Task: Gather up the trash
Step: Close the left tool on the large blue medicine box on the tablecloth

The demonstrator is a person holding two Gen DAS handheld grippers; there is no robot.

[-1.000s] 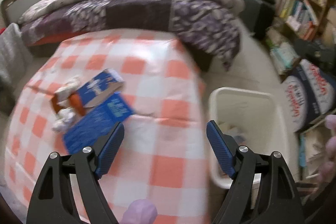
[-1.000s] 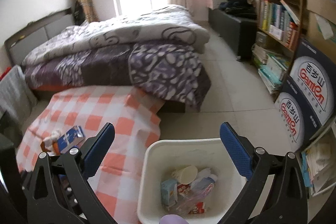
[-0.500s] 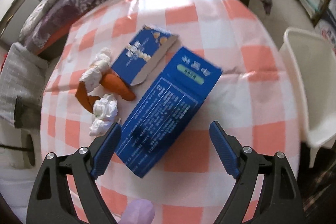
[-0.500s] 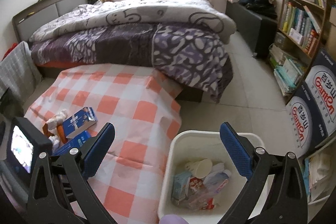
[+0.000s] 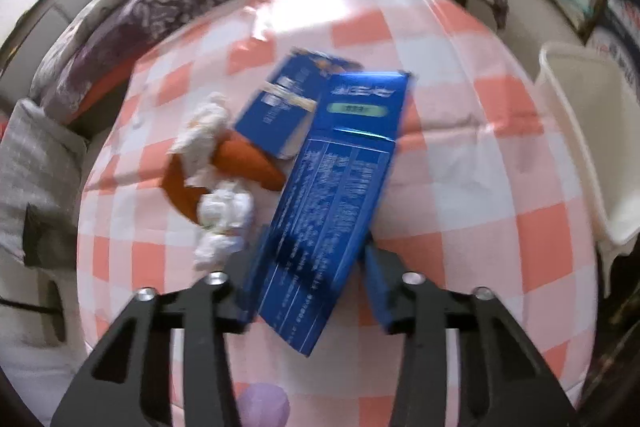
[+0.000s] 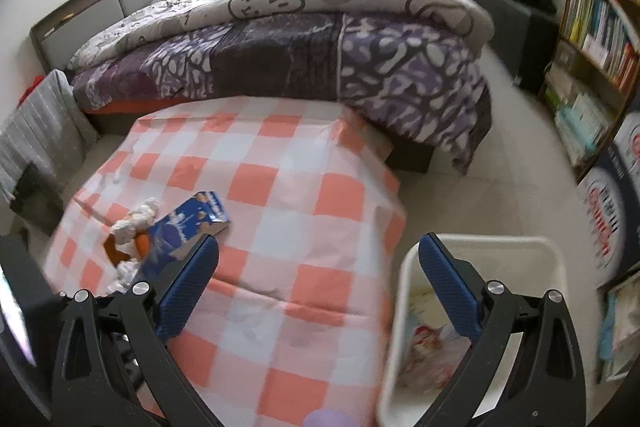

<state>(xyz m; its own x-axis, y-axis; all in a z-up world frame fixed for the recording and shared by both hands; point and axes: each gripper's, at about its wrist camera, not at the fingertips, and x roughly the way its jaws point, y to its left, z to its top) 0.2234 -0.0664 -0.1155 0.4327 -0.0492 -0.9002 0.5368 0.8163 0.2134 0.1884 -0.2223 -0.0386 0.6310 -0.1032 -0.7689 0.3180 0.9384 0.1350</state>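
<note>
A large blue box (image 5: 340,179) lies on the checked tablecloth (image 5: 480,195), its near end between the fingers of my left gripper (image 5: 316,247), which press its two long edges. Behind it sit a smaller blue carton (image 5: 280,111), crumpled white tissues (image 5: 224,223) and orange peel (image 5: 248,163). In the right wrist view, my right gripper (image 6: 319,241) hangs open and empty over the table's near right edge. The carton (image 6: 188,223) and tissues (image 6: 136,219) are to its left. The white bin (image 6: 480,243), with trash inside, is on the floor below its right finger.
The white bin (image 5: 580,131) stands off the table's right edge. A bed with a purple quilt (image 6: 320,59) runs along the far side. Bookshelves (image 6: 600,27) and stacked printed cartons (image 6: 608,211) line the right wall. A grey striped cloth (image 6: 36,131) is at the left.
My left gripper swung from the bin side over to the trash pile, dropped onto the large blue box and narrowed around it. The right gripper stayed open and drifted left toward the table.
</note>
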